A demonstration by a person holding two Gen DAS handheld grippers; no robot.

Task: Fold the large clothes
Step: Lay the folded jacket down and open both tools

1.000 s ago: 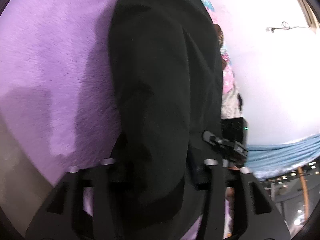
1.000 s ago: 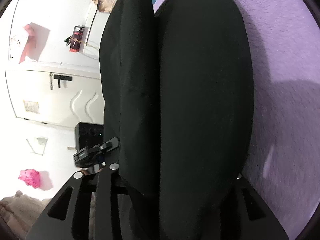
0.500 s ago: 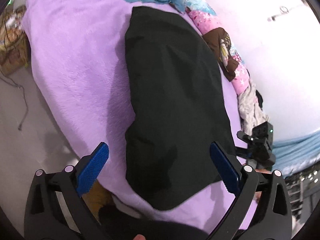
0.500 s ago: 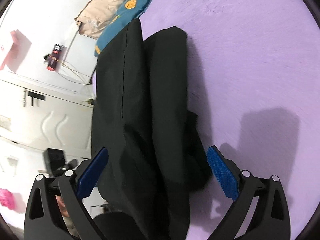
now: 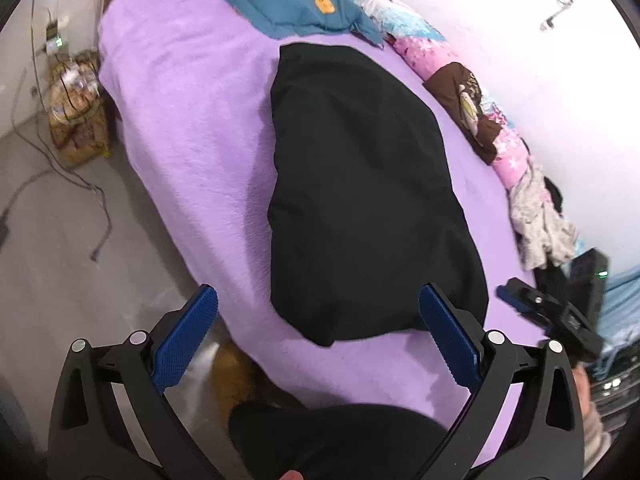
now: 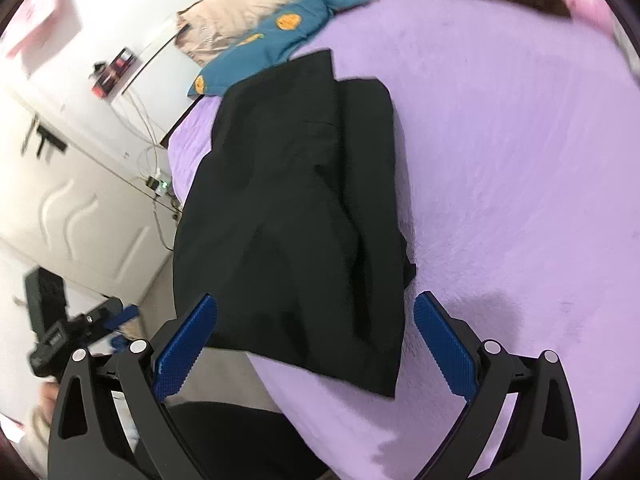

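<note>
Left gripper (image 5: pixel 318 338): blue pads spread wide, nothing between them, held above the near edge of the bed (image 5: pixel 184 128). Right gripper (image 6: pixel 316 340): same, spread wide and empty, also raised over the near edge.

Garment (image 5: pixel 360 196): black, long, lying flat on the purple bed cover, folded lengthwise into a narrow strip. Runs from the near edge toward the far end, where it stops just short of a blue pillow (image 5: pixel 288 4). In the right wrist view a second layer shows along the strip's right side, its far corner stepped back from the main panel. Near end hangs slightly over the bed edge.

Position relative to tools: garment sits ahead of and below both grippers, apart from them; its near end falls between the pads in each view, but no contact.

Step, as I read it: lengthwise fold done and released; crosswise fold not yet made.

Next move likely calls for lowering both grippers to the near end, one at each corner, pinching all layers together, then carrying that end toward the far end. Risk: the loose right layer slipping out of the pinch.

Bright bedding (image 5: pixel 480 108) heaped along the far right side, clear of the garment.
</note>
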